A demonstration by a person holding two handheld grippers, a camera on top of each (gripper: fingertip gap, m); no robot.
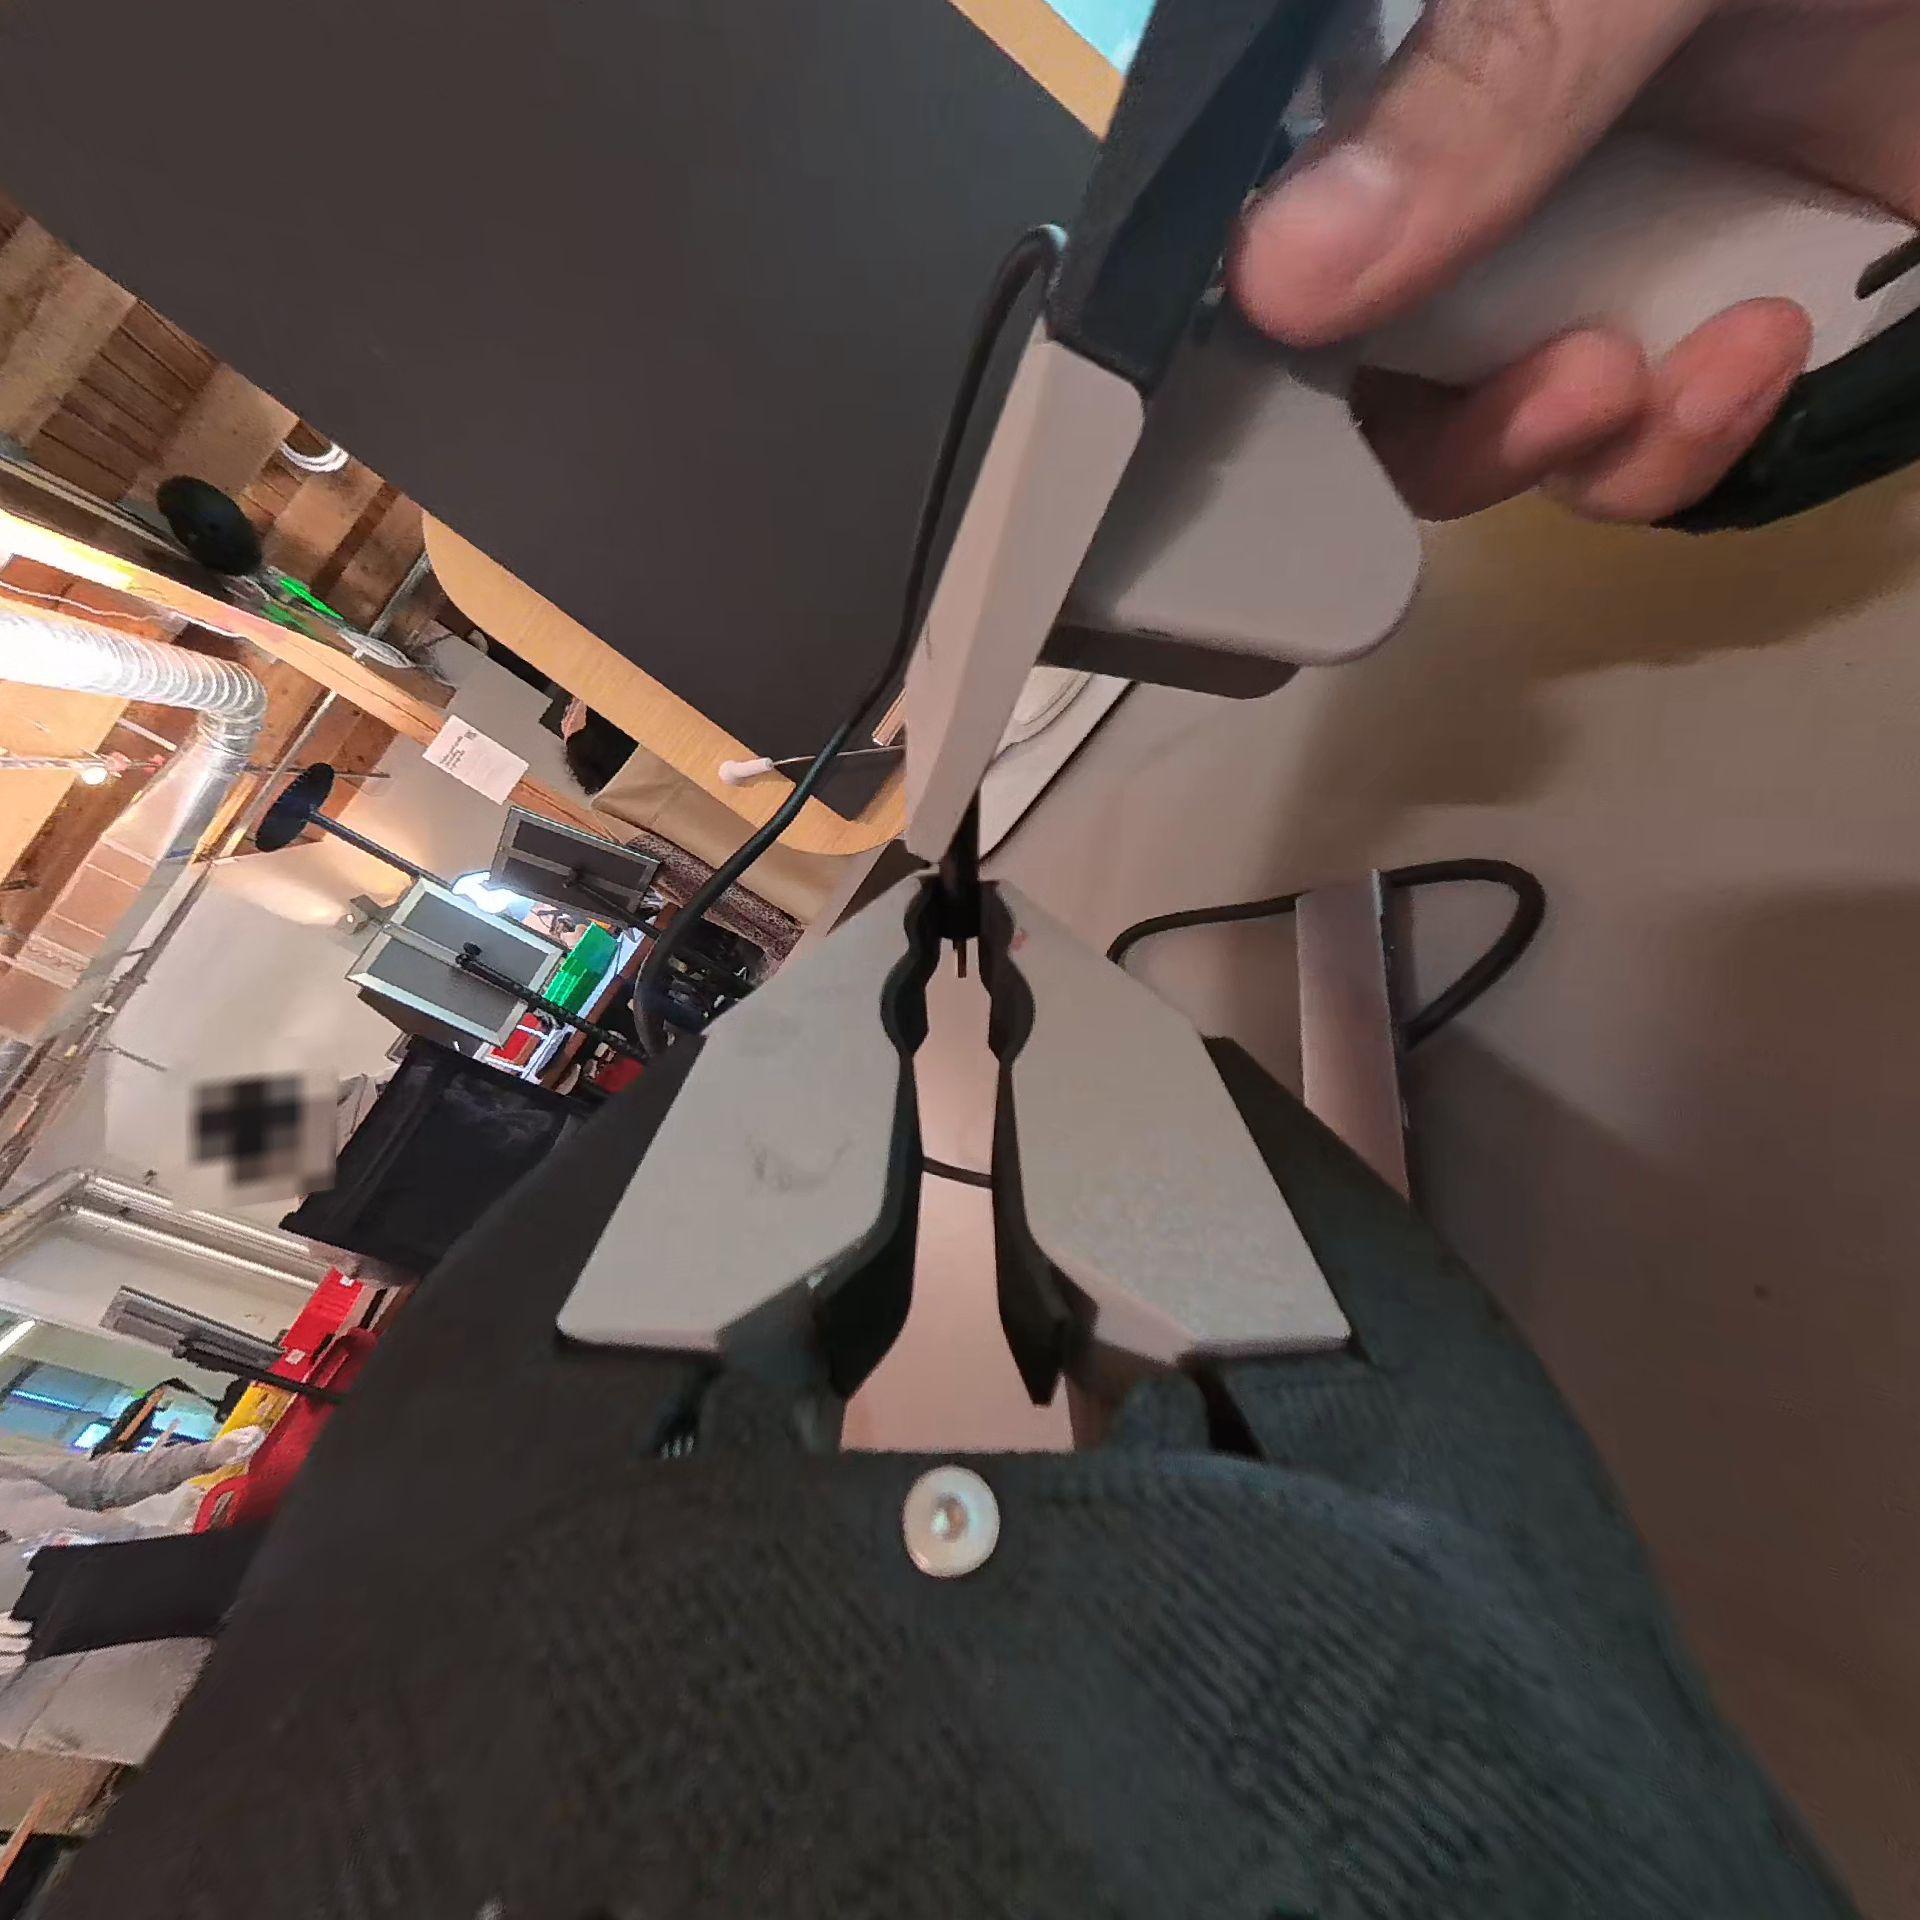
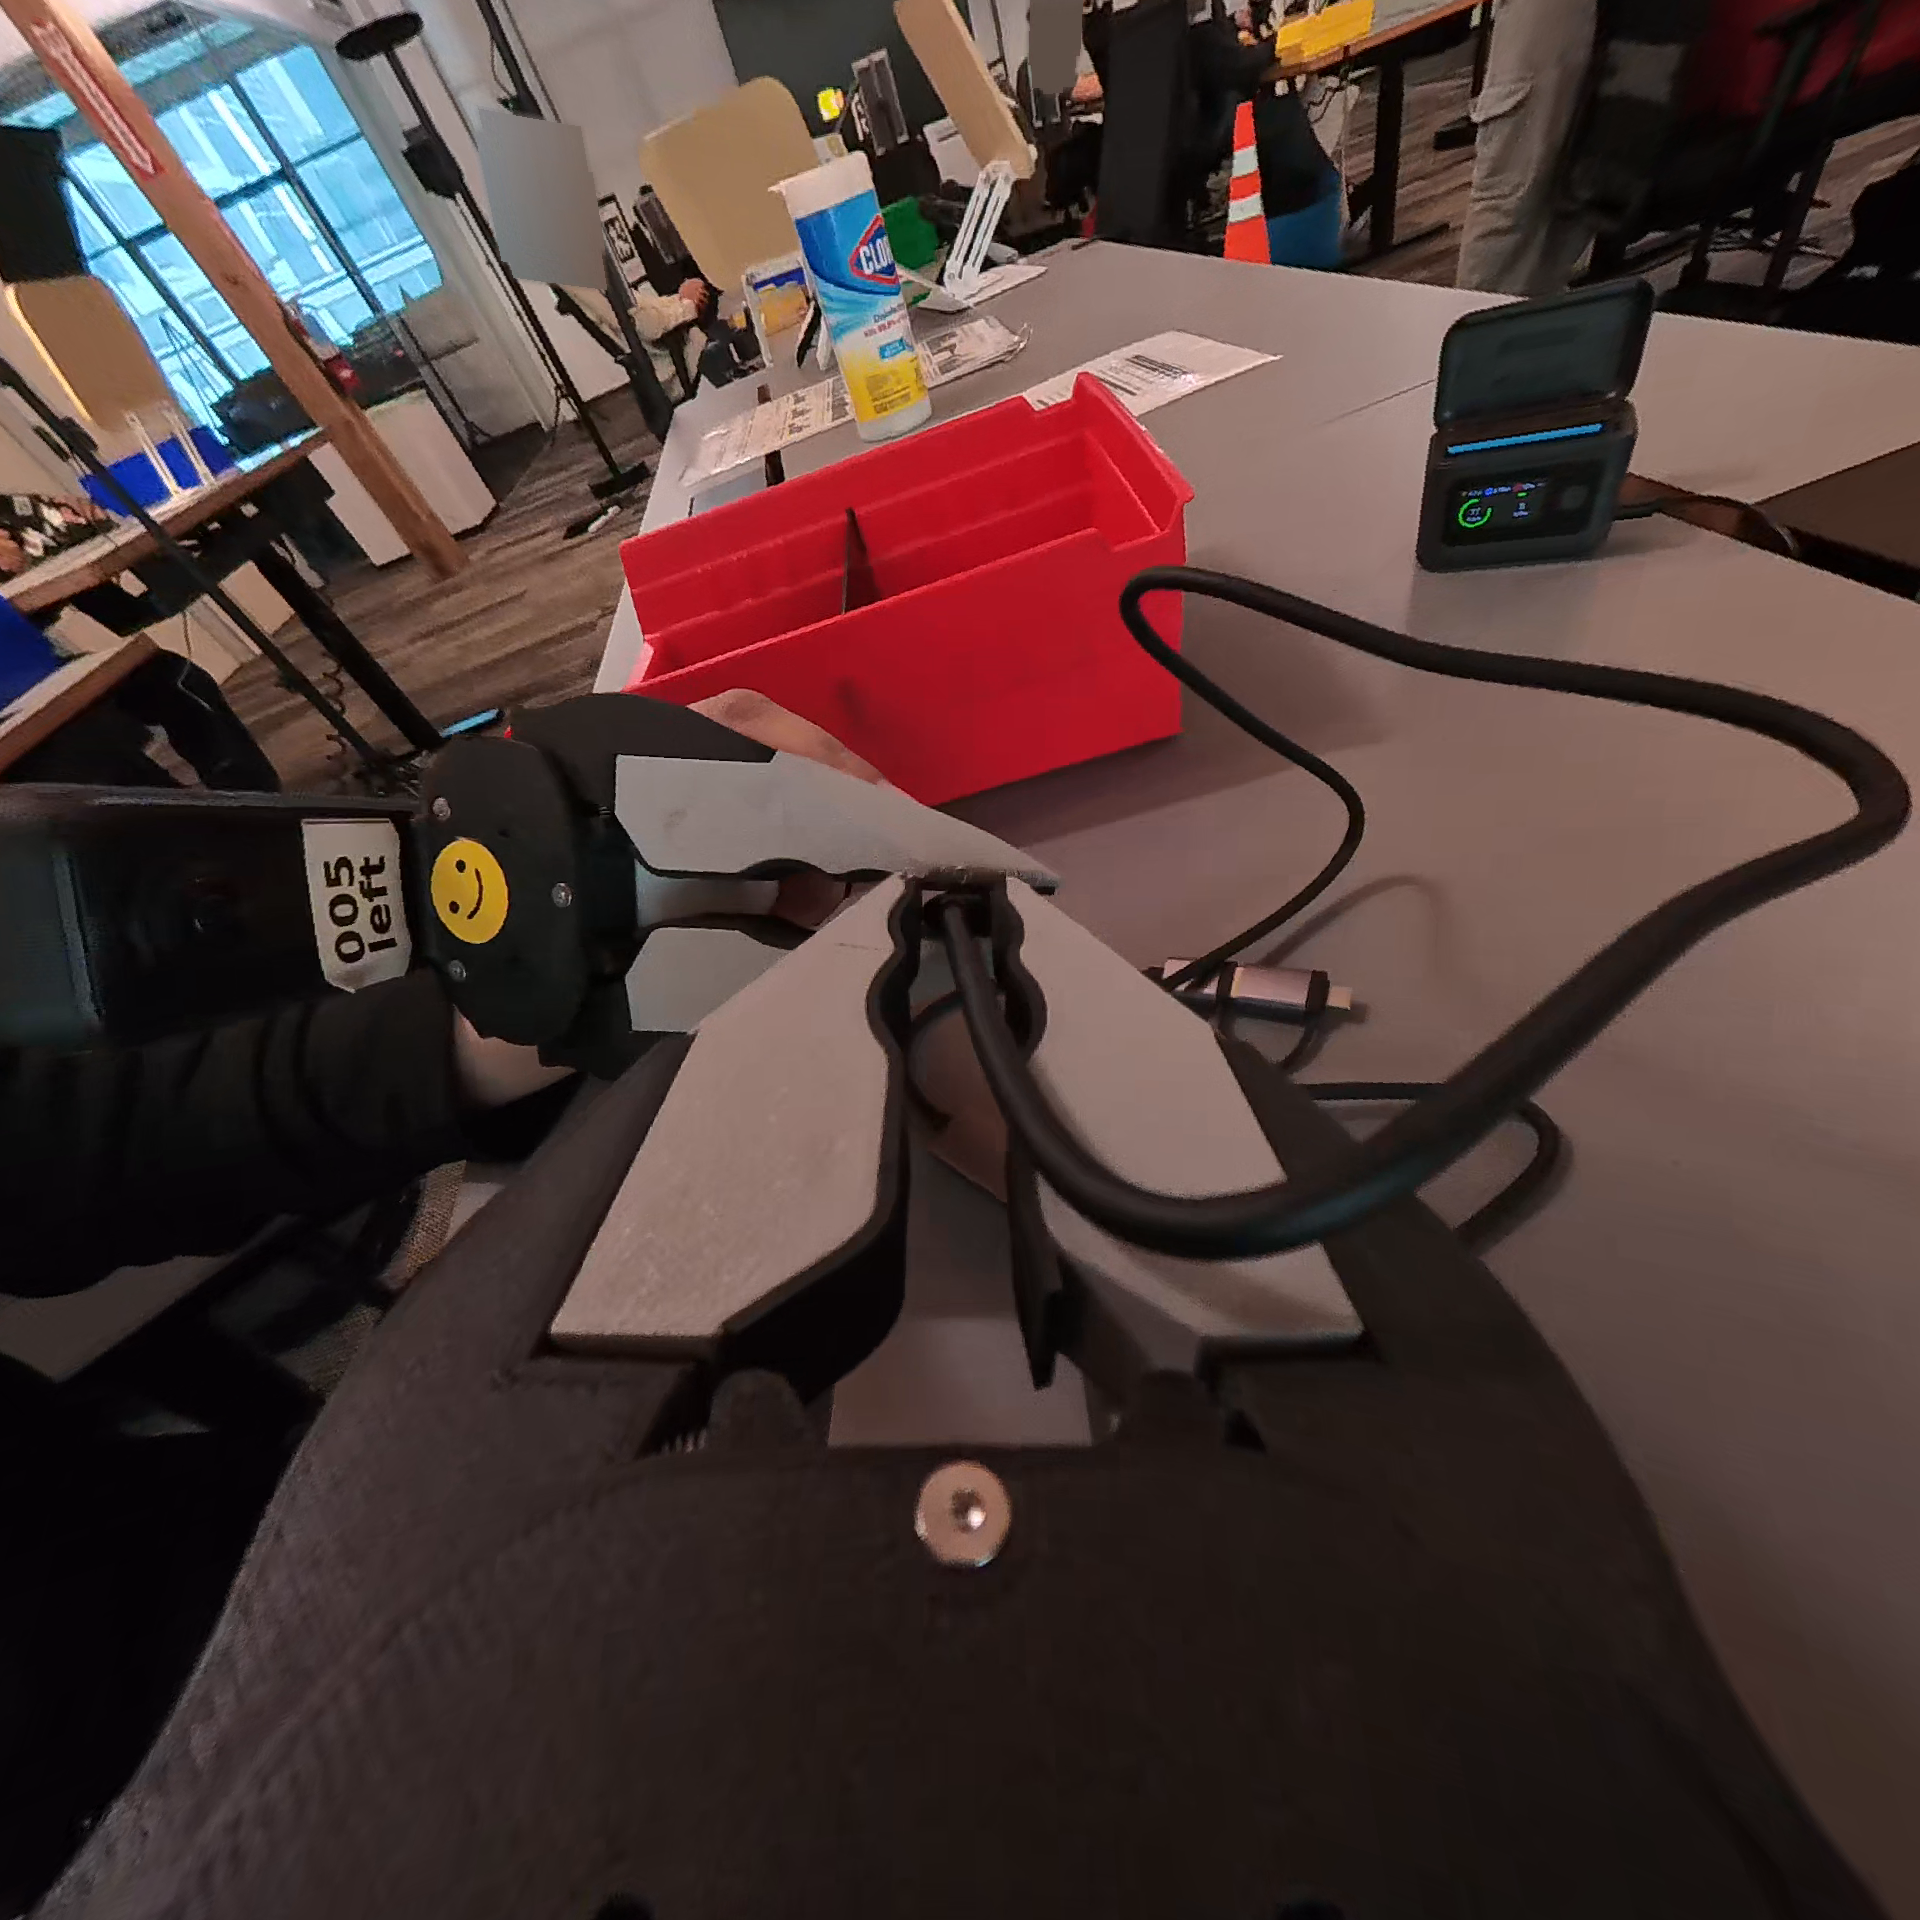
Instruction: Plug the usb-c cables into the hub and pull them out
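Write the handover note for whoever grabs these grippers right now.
Left gripper: shut on the cable's plug end.
Right gripper: shut on the same black cable, tip to tip with the left.
Hub: lying on the table right of the grippers, apparently with no cable plugged in.
Done: cable picked up.
Left: plug in, pull out.

Grey table (image 2: 1558, 831) — red bin (image 2: 935, 665), black cable (image 2: 1558, 686), wipes canister (image 2: 862, 301).

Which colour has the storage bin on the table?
Red bin, with a dark divider inside; right wrist view shows it best.
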